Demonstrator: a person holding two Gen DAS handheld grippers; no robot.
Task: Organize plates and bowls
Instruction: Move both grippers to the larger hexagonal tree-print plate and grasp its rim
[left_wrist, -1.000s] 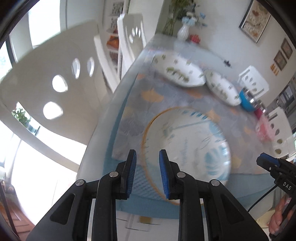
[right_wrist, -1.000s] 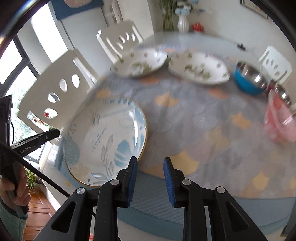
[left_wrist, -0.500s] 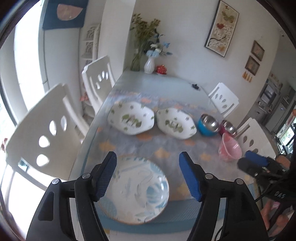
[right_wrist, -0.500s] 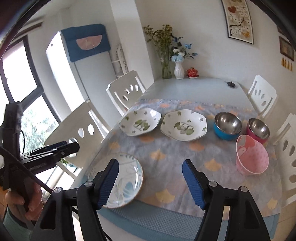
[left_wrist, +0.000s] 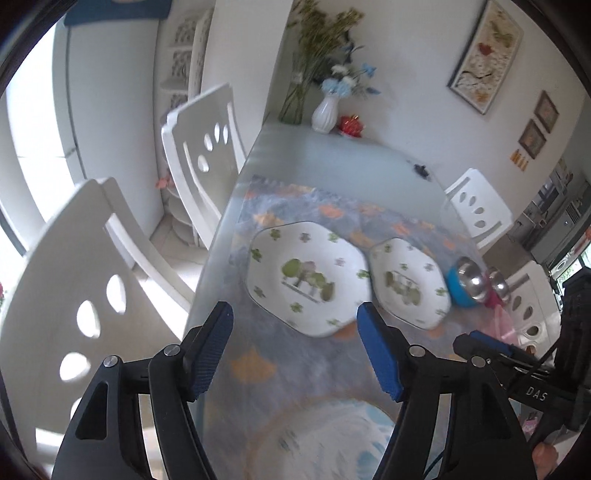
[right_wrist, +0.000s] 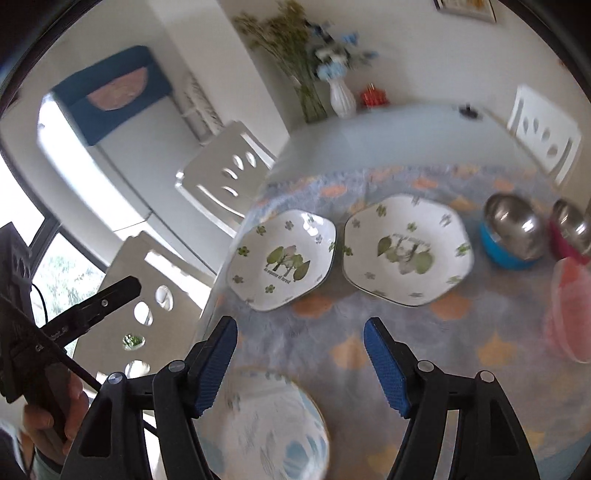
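Observation:
Two white hexagonal bowls with green leaf prints sit side by side on the patterned cloth: the left one (left_wrist: 306, 277) (right_wrist: 282, 264) and the right one (left_wrist: 408, 282) (right_wrist: 406, 251). A round blue-and-white plate with a gold rim (left_wrist: 332, 439) (right_wrist: 273, 424) lies near the front edge. A blue steel bowl (right_wrist: 511, 234), a red steel bowl (right_wrist: 570, 230) and a pink bowl (right_wrist: 570, 306) stand at the right. My left gripper (left_wrist: 295, 350) is open and empty above the cloth, just before the left hexagonal bowl. My right gripper (right_wrist: 301, 358) is open and empty above the cloth.
White chairs (left_wrist: 92, 280) (left_wrist: 203, 147) line the table's left side, others (right_wrist: 543, 129) the right. A white vase with flowers (left_wrist: 325, 112) and a small red pot (left_wrist: 351, 125) stand at the far end. A small dark object (left_wrist: 421, 170) lies on the bare tabletop (left_wrist: 332, 166).
Both grippers opened wide from nearly shut a second ago, then moved forward and lower toward the hexagonal bowls. The round plate now lies under the fingers.

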